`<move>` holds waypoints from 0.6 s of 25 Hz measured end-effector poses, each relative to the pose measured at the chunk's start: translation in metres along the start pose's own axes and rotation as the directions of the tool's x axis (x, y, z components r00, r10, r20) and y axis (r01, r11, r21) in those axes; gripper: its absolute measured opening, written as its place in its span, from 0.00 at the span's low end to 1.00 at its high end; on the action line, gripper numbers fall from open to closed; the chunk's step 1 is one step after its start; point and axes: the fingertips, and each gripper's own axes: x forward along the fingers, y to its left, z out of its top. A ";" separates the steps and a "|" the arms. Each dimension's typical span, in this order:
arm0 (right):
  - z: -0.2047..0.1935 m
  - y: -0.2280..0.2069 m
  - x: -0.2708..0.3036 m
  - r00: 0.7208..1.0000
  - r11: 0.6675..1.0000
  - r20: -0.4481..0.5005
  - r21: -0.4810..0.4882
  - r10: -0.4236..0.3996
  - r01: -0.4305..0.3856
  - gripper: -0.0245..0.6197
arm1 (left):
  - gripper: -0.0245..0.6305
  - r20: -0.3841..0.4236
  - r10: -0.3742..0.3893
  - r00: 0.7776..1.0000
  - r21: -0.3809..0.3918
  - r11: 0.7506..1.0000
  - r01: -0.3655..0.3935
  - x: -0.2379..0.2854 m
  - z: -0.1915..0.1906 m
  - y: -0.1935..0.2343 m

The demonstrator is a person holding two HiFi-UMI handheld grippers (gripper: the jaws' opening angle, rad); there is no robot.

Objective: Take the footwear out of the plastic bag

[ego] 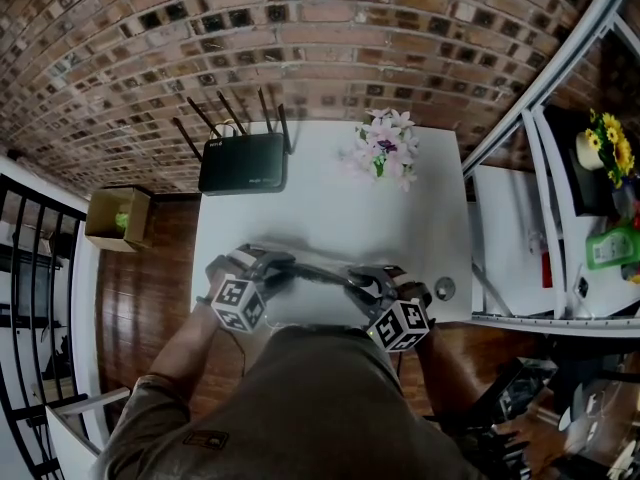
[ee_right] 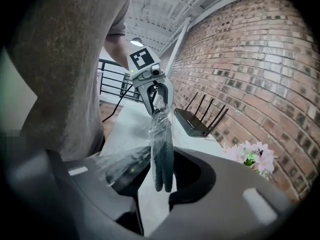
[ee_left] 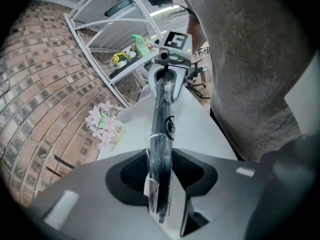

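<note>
A brick wall [ego: 300,48] backs a white table [ego: 330,218] bearing a router [ego: 243,163] and flowers [ego: 385,148]. Over the table's near edge the slipper [ego: 318,271], inside its bag [ee_right: 120,164], spans between both tongs: the left gripper [ee_left: 161,181] clamps one end, the right gripper [ee_right: 160,169] the other

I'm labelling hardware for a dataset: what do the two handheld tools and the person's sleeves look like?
Both the left tool and right tool are grey, with black pads and a white cube of black square markers. The person wears a brownish short-sleeved shirt.
</note>
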 end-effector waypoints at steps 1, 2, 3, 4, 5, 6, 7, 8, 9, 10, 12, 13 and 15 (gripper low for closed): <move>0.001 0.000 0.000 1.000 1.000 0.001 -0.007 0.000 0.000 0.24 | 0.26 0.001 -0.001 1.000 -0.002 1.000 0.001 -0.001 -0.001 0.000; 0.002 0.000 -0.001 1.000 1.000 0.003 -0.014 0.002 -0.002 0.23 | 0.26 0.002 -0.003 1.000 -0.005 1.000 0.003 -0.001 -0.002 0.000; 0.003 0.001 -0.001 1.000 1.000 0.006 -0.020 0.005 -0.005 0.23 | 0.26 0.002 -0.005 1.000 -0.009 1.000 0.005 -0.002 -0.003 -0.001; 0.004 0.001 -0.002 1.000 1.000 0.009 -0.023 0.008 -0.008 0.23 | 0.26 0.002 -0.007 1.000 -0.014 1.000 0.007 -0.003 -0.005 -0.001; 0.003 0.002 -0.003 1.000 1.000 0.010 -0.024 0.012 -0.011 0.22 | 0.26 -0.001 -0.008 1.000 -0.019 1.000 0.008 -0.003 -0.008 -0.002; 0.002 0.002 -0.004 1.000 1.000 0.010 -0.023 0.014 -0.014 0.22 | 0.26 -0.007 -0.008 1.000 -0.025 1.000 0.008 -0.004 -0.012 -0.002; 0.001 0.001 -0.007 1.000 1.000 0.010 -0.019 0.016 -0.016 0.22 | 0.26 -0.015 -0.006 1.000 -0.031 1.000 0.006 -0.005 -0.017 -0.002; -0.001 0.001 -0.009 1.000 1.000 0.012 -0.011 0.018 -0.018 0.22 | 0.26 -0.025 -0.003 1.000 -0.037 0.999 0.002 -0.007 -0.022 -0.001; -0.002 0.000 -0.012 1.000 1.000 0.015 -0.001 0.018 -0.018 0.22 | 0.25 -0.032 0.001 0.999 -0.044 0.999 -0.003 -0.009 -0.027 0.000; -0.004 0.000 -0.015 1.000 1.000 0.018 0.010 0.018 -0.018 0.22 | 0.25 -0.036 0.004 0.999 -0.050 0.999 -0.006 -0.010 -0.030 0.001; -0.006 0.000 -0.017 1.000 0.999 0.015 0.021 0.026 -0.026 0.21 | 0.25 -0.036 0.003 0.999 -0.054 0.999 -0.005 -0.011 -0.031 0.002; -0.007 0.001 -0.017 1.000 0.999 0.012 0.023 0.029 -0.029 0.21 | 0.25 -0.032 0.000 0.999 -0.054 0.999 -0.002 -0.010 -0.030 0.002; -0.007 0.001 -0.017 0.999 0.999 0.007 0.024 0.033 -0.033 0.21 | 0.32 -0.012 -0.007 1.000 -0.057 0.998 0.006 -0.009 -0.025 0.003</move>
